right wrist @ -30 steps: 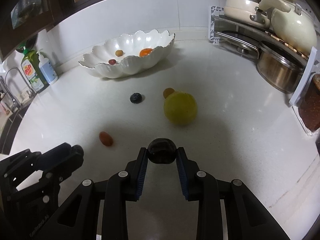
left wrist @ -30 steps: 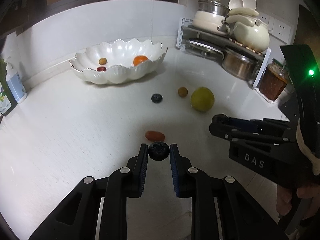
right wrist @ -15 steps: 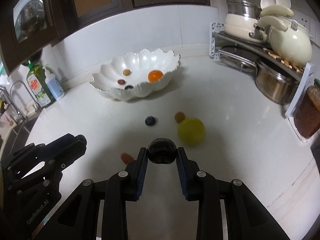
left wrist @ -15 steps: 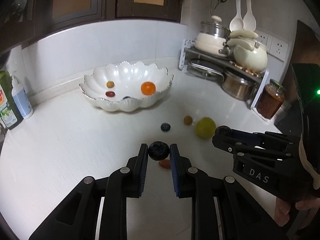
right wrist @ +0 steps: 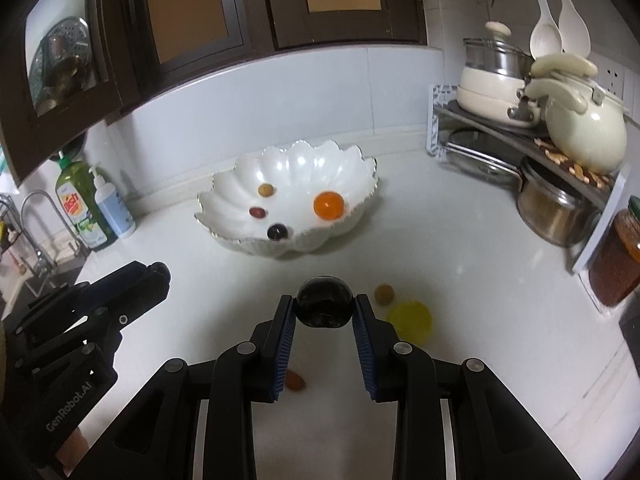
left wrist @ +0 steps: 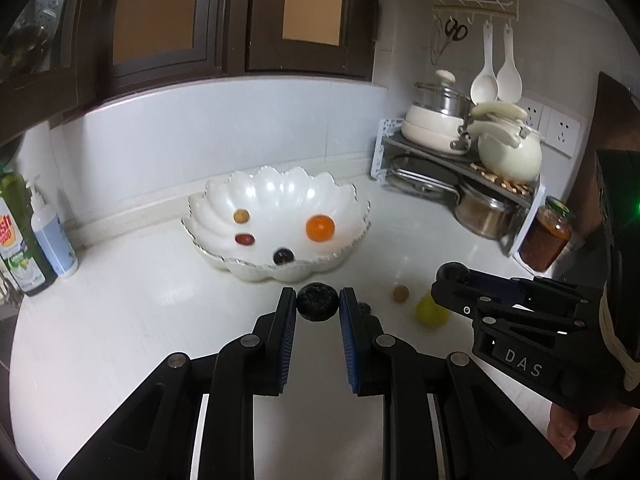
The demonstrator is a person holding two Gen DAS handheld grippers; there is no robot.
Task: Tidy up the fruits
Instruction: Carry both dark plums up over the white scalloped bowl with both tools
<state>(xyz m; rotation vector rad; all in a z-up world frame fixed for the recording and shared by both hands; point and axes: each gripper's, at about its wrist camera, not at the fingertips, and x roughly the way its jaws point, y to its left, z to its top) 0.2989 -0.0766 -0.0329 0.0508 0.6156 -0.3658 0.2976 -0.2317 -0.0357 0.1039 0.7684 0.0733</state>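
1. The left gripper (left wrist: 317,307) clamps a blueberry (left wrist: 317,302); the right gripper (right wrist: 324,308) pinches a glossy dark fruit (right wrist: 324,306).
2. Beyond, a green fruit (right wrist: 410,322) lies on the white counter (right wrist: 460,264).
3. Farthest, a scalloped bowl (right wrist: 296,176) holds an orange (right wrist: 329,205).

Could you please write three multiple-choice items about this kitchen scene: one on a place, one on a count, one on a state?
1. Where is the yellow-green fruit?
A. in the white scalloped bowl
B. on the countertop, beside a small brown fruit
C. on the pot rack

2. How many fruits lie in the bowl?
A. two
B. four
C. six

3. What is the state of the left gripper?
A. shut on a blueberry
B. open and empty
C. resting in the bowl

Answers:
1 B: it sits on the counter, in front of the bowl.
2 B: an orange fruit, a red one, a tan one and a dark one show inside.
3 A: both pads press the blueberry's sides.
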